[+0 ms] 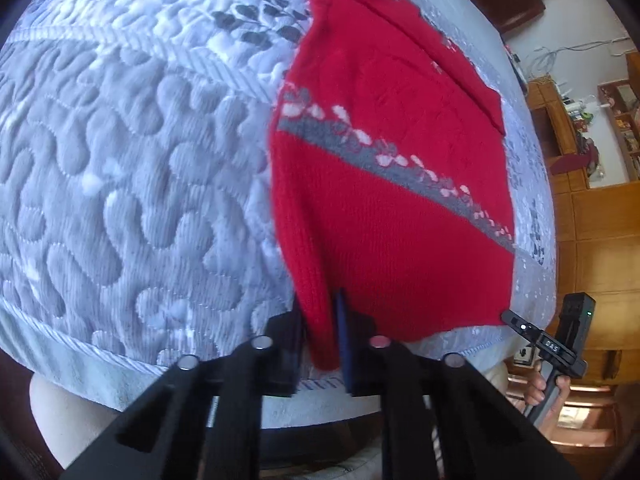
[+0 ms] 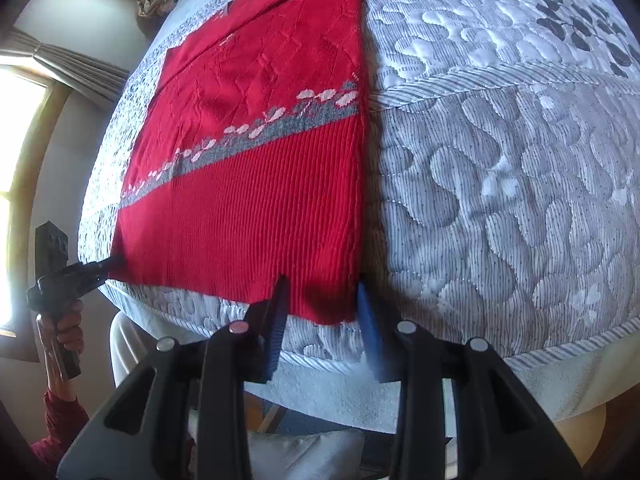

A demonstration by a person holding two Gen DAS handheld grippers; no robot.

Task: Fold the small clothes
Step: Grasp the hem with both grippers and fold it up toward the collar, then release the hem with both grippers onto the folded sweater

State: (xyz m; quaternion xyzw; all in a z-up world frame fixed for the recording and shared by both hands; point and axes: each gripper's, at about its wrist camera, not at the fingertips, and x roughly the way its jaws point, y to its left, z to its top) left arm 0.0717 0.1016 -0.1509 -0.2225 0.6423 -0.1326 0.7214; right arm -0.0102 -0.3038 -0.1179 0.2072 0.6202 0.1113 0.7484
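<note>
A grey quilted bedspread (image 2: 500, 168) covers the bed, with a red knitted sweater (image 2: 256, 184) spread flat near its front edge. The left gripper (image 1: 320, 320) pinches the sweater's near corner between nearly closed jaws. The right gripper (image 2: 320, 300) straddles the opposite hem corner, jaws partly open; pad contact unclear.
</note>
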